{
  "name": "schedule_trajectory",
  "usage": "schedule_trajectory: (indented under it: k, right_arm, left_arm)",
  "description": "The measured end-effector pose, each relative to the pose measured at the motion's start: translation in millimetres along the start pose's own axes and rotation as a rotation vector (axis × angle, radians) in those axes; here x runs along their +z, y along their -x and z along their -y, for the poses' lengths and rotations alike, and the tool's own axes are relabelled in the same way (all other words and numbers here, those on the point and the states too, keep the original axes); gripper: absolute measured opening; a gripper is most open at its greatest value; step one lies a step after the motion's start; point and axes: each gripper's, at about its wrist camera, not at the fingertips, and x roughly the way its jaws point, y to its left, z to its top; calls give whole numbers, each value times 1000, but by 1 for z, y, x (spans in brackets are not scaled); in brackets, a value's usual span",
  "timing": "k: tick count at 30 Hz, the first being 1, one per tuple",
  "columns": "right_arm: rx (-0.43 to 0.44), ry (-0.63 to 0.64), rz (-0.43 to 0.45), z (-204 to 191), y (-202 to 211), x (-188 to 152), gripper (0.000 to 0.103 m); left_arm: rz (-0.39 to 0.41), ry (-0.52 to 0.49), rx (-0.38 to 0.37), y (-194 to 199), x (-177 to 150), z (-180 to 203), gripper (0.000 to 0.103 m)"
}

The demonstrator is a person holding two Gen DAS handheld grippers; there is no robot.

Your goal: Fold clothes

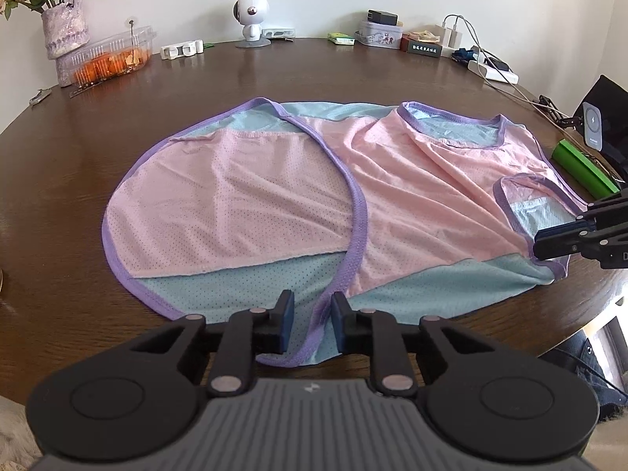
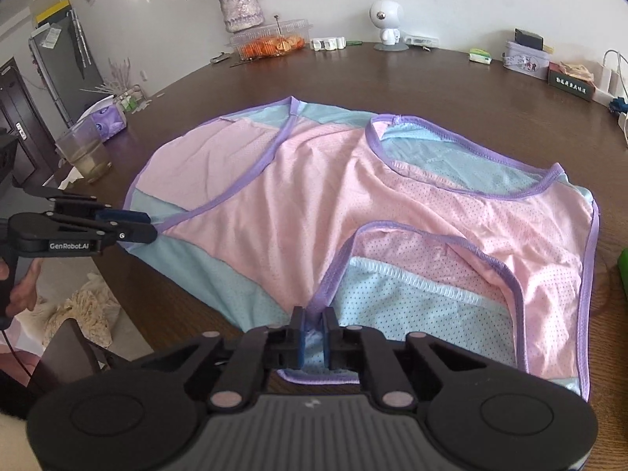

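A pink and light-blue mesh vest (image 1: pixel 314 204) with purple trim lies spread on the brown table (image 1: pixel 235 74), partly folded over itself. My left gripper (image 1: pixel 313 314) is at its near hem; the purple trim runs between the fingers, with a gap on each side. My right gripper (image 2: pixel 313 327) is shut on the vest's (image 2: pixel 353 204) near edge by the armhole. The right gripper shows at the right edge of the left wrist view (image 1: pixel 557 245). The left gripper shows at the left of the right wrist view (image 2: pixel 151 225), touching the hem.
A vase of flowers (image 1: pixel 64 27), a clear box of oranges (image 1: pixel 110 59), a white robot figure (image 1: pixel 251 15), tins and chargers (image 1: pixel 451 35) line the far edge. A green box (image 1: pixel 581 165) and phone stand (image 1: pixel 594 125) sit at right. A plastic cup (image 2: pixel 84 149) stands near the left edge.
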Motion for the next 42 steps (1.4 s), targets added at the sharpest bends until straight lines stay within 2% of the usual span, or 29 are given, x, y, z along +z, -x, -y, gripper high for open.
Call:
schedule_trajectory:
  k: [1, 2, 3, 4, 5, 7, 8, 11, 15, 16, 17, 19, 21, 24, 25, 26, 27, 28, 29, 31, 37, 39, 41, 42]
  right_arm:
    - [-5, 3, 26, 1, 5, 3, 17]
    - [-20, -7, 65, 6, 11, 6, 29]
    - [-47, -18, 100, 12, 15, 8, 35]
    - [-85, -19, 126, 19, 16, 10, 40]
    - [-141, -8, 126, 24, 11, 15, 39]
    - [-222, 17, 109, 30, -1, 25, 35]
    - [-215, 18, 115, 32, -6, 29, 35]
    - [-197, 20, 121, 37, -24, 40, 31]
    - [-214, 33, 91, 38, -45, 39, 28]
    - [-237, 21, 87, 40, -45, 39, 17]
    - [-263, 8, 84, 41, -45, 39, 0]
    - [-314, -19, 78, 45, -43, 39, 0]
    - [-301, -41, 77, 48, -38, 39, 1]
    - [-239, -25, 121, 44, -31, 49, 15]
    - [-215, -11, 127, 42, -34, 55, 35]
    - [-210, 8, 126, 39, -42, 59, 50]
    - [-207, 27, 123, 37, -50, 64, 49]
    - [-204, 46, 121, 34, -58, 68, 44]
    - [-212, 63, 100, 31, -69, 72, 27]
    - [-229, 48, 85, 32, -76, 74, 0]
    - [-337, -88, 95, 54, -61, 63, 0]
    - [-330, -106, 102, 57, -58, 60, 1]
    - [-315, -113, 108, 58, -55, 59, 8]
    - [-304, -110, 111, 57, -53, 59, 9]
  left_arm:
    - [3, -3, -7, 0, 1, 1, 25]
    - [6, -5, -14, 0, 3, 3, 31]
    - [9, -8, -21, 0, 4, 4, 34]
    - [12, -10, -27, 0, 5, 6, 34]
    - [15, -13, -34, 0, 7, 7, 34]
    - [-4, -21, -22, -6, 6, 7, 23]
    - [-1, -22, -10, -5, 2, 8, 18]
    - [-2, 6, -2, -1, -2, 3, 12]
    - [3, 9, 8, 2, -5, 2, 10]
    - [3, 13, 6, 3, -5, 2, 10]
    - [2, 18, 1, 3, -5, -3, 9]
    - [0, 26, -4, 3, -5, -6, 8]
    - [-1, 27, -8, 2, -5, -6, 8]
    - [-10, 24, -15, 2, -2, -7, 9]
    - [-9, 22, -15, 2, -2, -7, 10]
    - [-8, 20, -15, 1, -2, -7, 10]
    - [-6, 20, -15, 2, -2, -7, 10]
    - [-5, 21, -14, 2, -3, -7, 10]
    - [-4, 22, -13, 2, -3, -7, 10]
    - [-1, 27, -13, 3, -4, -8, 10]
    - [-2, 23, -15, 1, -3, -7, 10]
    - [-5, 20, -17, 1, -2, -7, 10]
    - [-7, 17, -18, 1, -2, -7, 10]
    - [-8, 16, -16, 1, -2, -7, 10]
